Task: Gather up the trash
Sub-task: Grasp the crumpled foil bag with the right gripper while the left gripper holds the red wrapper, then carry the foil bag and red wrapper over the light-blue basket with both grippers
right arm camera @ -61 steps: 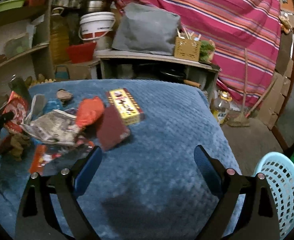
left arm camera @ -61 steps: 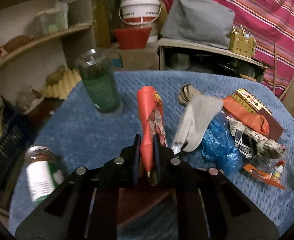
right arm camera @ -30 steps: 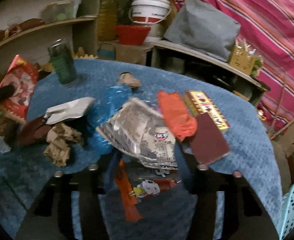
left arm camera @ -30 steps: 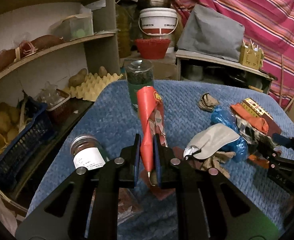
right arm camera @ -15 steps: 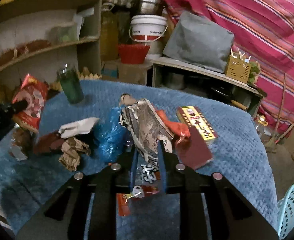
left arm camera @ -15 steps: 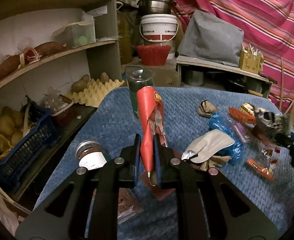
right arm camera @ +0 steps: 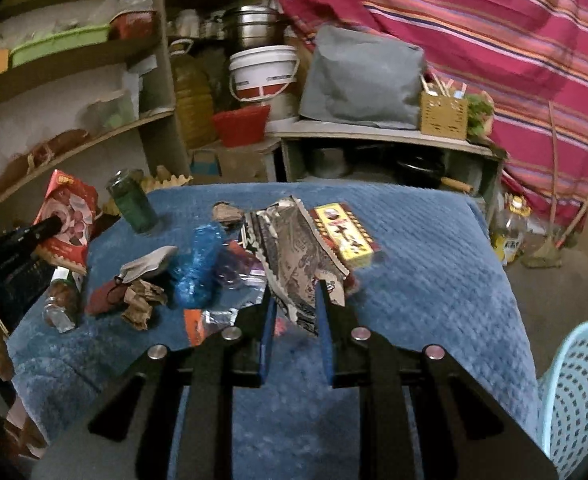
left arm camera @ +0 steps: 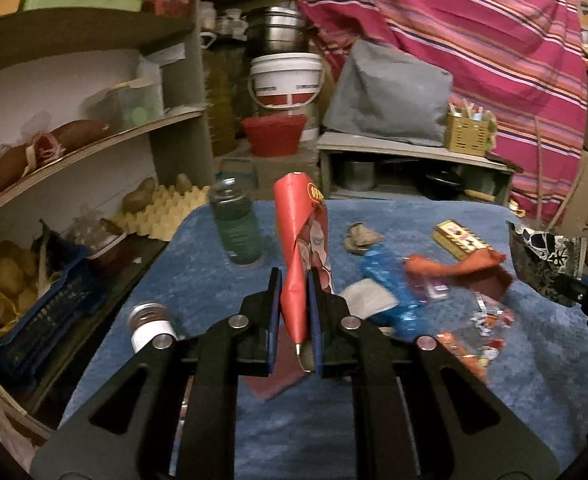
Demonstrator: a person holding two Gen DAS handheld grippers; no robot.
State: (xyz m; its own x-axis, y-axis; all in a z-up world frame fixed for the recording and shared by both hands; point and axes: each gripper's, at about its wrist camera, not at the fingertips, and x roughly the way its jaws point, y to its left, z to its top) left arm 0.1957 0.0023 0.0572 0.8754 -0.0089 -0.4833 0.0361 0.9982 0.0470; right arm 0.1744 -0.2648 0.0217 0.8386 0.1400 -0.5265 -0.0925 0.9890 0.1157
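left hand-held gripper point(left arm camera: 294, 312) clamped on red snack bag point(left arm camera: 302, 248), held upright above table point(right arm camera: 433, 264). right hand-held gripper point(right arm camera: 294, 320) just closed on grey printed wrapper point(right arm camera: 294, 256), lifted off pile, prob bound for blue basket point(right arm camera: 577, 396) beside table.

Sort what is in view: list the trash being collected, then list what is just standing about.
Trash:
red snack wrapper in left gripper
crumpled black-and-white printed wrapper in right gripper
blue plastic bag
crumpled brown paper
pale blue perforated basket, likely the bin

Standing about:
green glass jar
white bucket
egg tray
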